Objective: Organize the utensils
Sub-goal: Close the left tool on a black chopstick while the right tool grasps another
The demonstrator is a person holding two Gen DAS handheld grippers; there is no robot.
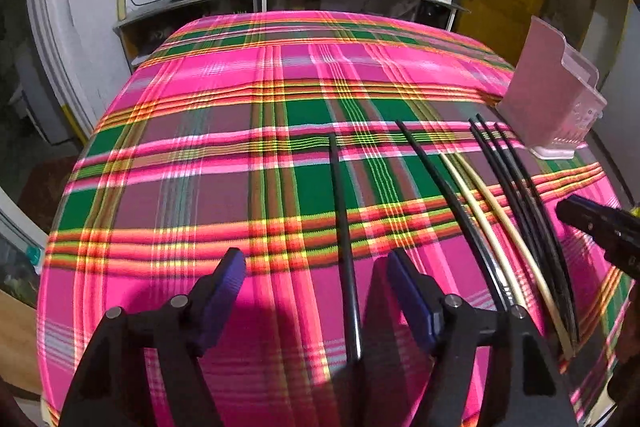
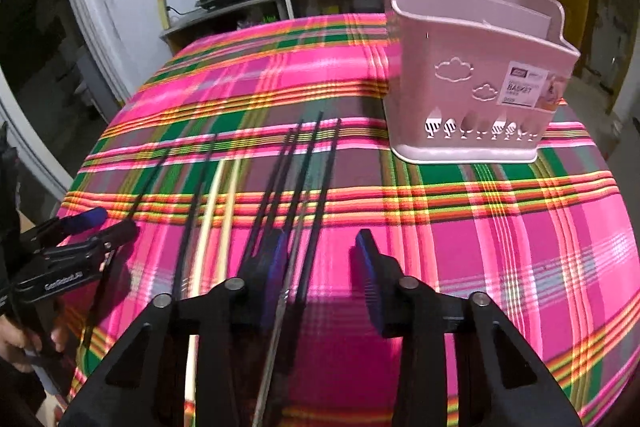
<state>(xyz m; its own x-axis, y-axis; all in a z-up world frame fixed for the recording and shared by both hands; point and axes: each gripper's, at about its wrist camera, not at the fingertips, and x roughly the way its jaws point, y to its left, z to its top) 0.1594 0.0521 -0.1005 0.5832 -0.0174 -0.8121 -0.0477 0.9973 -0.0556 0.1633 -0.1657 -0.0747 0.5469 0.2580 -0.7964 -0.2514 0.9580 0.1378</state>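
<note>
Left wrist view: left gripper (image 1: pixel 316 291) w/ fingers spread wide, holding nothing, straddling a lone black chopstick (image 1: pixel 340 211) flat on the plaid surface (image 1: pixel 200 163). More black sticks plus a cream pair (image 1: pixel 492 207) lie to its right; pink basket (image 1: pixel 552 99) at far right. Best to close square on the stick's near end so it doesn't roll.

Right wrist view: right gripper (image 2: pixel 322 279) also open, empty, over the black bundle (image 2: pixel 304 167). Basket (image 2: pixel 472 83) upright ahead-right, looks empty. Take few sticks per grasp; drop tips-down into one compartment.
</note>
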